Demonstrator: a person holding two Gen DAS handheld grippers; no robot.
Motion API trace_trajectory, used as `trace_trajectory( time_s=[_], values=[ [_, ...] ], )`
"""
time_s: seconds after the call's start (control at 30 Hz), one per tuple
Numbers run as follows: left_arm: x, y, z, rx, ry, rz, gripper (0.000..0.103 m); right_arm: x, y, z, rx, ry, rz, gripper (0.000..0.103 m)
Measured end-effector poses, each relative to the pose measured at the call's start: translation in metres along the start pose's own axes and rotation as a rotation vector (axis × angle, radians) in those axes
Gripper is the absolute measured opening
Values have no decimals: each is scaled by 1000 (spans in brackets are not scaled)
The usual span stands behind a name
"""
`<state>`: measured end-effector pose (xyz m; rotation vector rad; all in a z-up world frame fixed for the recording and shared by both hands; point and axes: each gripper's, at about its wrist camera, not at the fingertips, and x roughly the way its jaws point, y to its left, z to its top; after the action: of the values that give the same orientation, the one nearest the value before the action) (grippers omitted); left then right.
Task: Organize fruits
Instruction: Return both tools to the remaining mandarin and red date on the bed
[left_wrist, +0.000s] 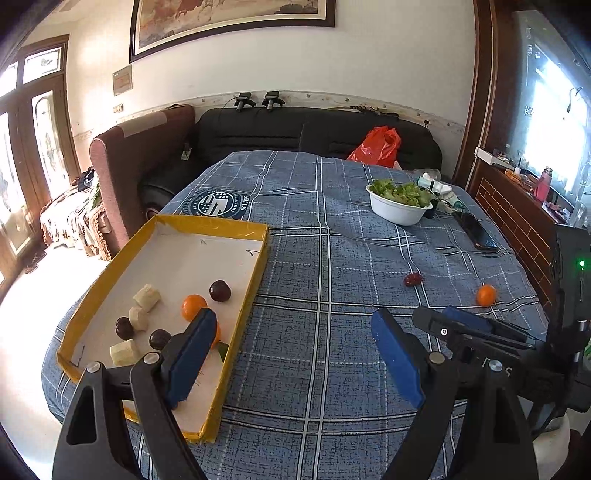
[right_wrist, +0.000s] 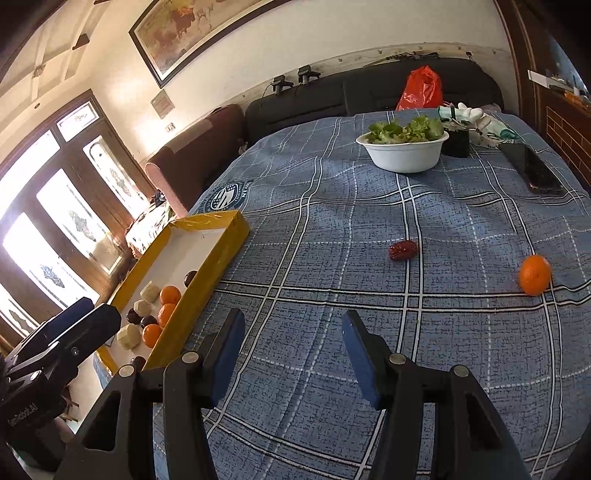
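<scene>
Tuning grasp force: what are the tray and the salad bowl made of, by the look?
Tray: probably cardboard, matte white inside with pen marks, rim wrapped in glossy yellow tape that wrinkles and catches light. Bowl: smooth white with a thin rolled rim, likely plastic or coated paper; the pictures can't settle which.

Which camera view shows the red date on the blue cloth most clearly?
The right wrist view shows the red date best: it lies nearer there, appears larger, and its wrinkled skin is visible. In the left wrist view the same date is only a small dark red spot farther away on the cloth.
</scene>
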<state>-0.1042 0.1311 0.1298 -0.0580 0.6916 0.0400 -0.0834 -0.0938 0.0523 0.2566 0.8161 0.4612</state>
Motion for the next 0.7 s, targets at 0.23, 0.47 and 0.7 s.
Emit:
trace_trajectory(
  time_s=[0.23,0.47,0.7],
  values=[
    [3,13,-6,-103,44,-118,85,-14,-10,-3,12,-32,-32,60],
    [15,17,-14,-181,107,-294,86,-63,-91,7,143,-118,-205,61],
    [34,-4,-24,-163,170,-363,86,-73,-154,17,242,-109,-317,61]
  ],
)
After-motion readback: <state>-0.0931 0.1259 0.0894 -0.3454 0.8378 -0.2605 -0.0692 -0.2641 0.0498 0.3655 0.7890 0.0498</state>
